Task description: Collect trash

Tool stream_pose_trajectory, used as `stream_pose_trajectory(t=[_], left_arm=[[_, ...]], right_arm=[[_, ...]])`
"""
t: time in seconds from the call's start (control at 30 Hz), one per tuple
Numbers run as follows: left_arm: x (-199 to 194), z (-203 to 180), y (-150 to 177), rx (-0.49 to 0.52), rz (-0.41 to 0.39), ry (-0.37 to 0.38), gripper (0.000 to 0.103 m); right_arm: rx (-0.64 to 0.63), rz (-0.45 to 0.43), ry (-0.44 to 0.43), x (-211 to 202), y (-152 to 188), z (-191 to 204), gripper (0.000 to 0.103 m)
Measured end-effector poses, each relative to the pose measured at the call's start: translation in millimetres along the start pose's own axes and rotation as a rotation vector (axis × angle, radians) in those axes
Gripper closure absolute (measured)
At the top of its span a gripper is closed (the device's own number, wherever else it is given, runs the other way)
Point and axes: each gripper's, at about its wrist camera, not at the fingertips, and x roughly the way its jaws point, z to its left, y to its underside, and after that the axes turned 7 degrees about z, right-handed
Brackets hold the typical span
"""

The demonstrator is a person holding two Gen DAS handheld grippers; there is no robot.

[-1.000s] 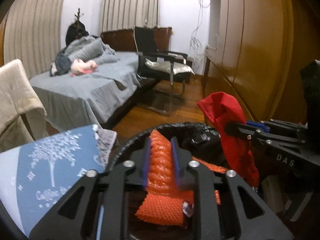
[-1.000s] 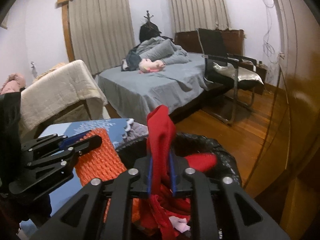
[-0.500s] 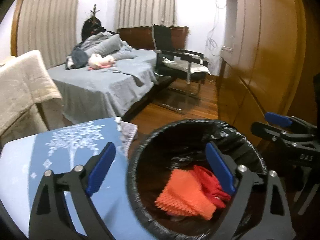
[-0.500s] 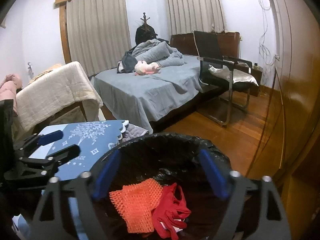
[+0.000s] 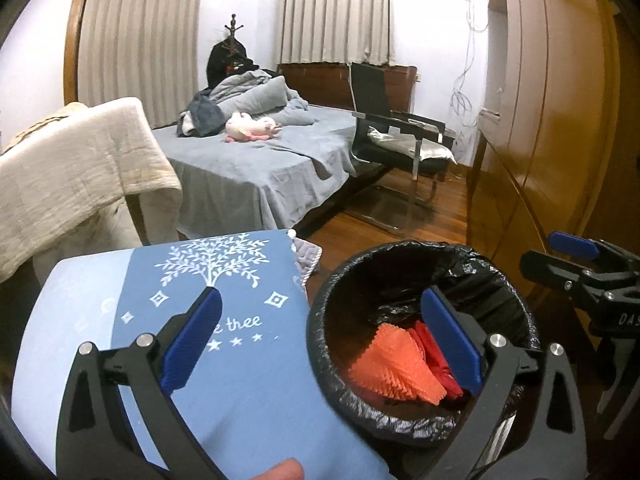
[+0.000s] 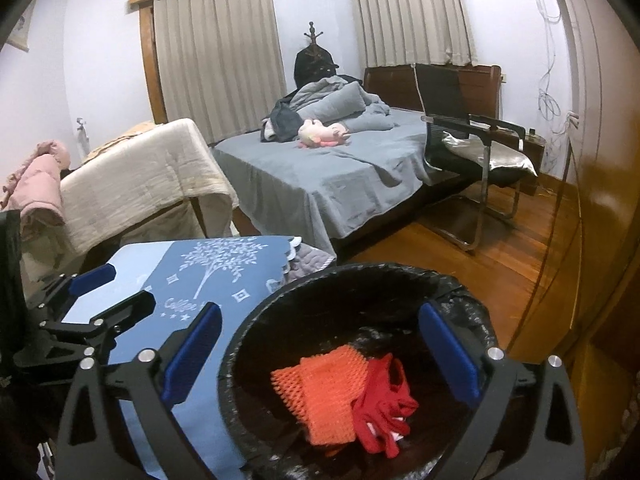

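A round bin with a black liner (image 5: 400, 249) (image 6: 360, 271) stands beside the table. At its bottom lie an orange foam net (image 5: 396, 370) (image 6: 326, 390) and a crumpled red piece (image 5: 438, 358) (image 6: 384, 400), side by side. My left gripper (image 5: 320, 312) hangs above the bin's left rim and the table edge, its jaws opening wide with nothing between the pads. My right gripper (image 6: 320, 320) hovers over the bin mouth, its jaws also opening and holding nothing. Each gripper also shows in the other's view: the right gripper (image 5: 556, 258) and the left gripper (image 6: 116, 294).
A table with a blue tree-print cloth (image 5: 180, 320) (image 6: 208, 276) touches the bin's left side. Behind stand a chair draped in a cream blanket (image 5: 80, 168), a grey bed (image 5: 260, 160), a black armchair (image 5: 400, 136) and a wooden wardrobe (image 5: 552, 120) on the right. A fingertip (image 5: 280, 472) shows at the bottom edge.
Both grippers opened: the left let go of the orange net, the right of the red piece, and both dropped into the bin. Both grippers rose; the left shifted left over the table.
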Motion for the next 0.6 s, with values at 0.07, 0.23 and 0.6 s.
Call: stream_pose_trajectory(t=[0.07,0.23,0.6], left_arm=[[-6.1,-0.4,2.6,-0.001,-0.003,-0.01,0.006],[-19.9,0.1,5.6,-0.013,-0.017,-0.023,0.006],[-33.9,0.9,6.5,-0.03,-0.031,-0.042,0.006]], right_arm=[[-0.005,0.003,-0.007,-3.3,0.7,5.2,0.006],[-0.023,0.005,-0.015,-7.7,2.8,15.5,0.006],[-0.041,0.0,-0.016,-13.2,4.8,25.7,0.006]])
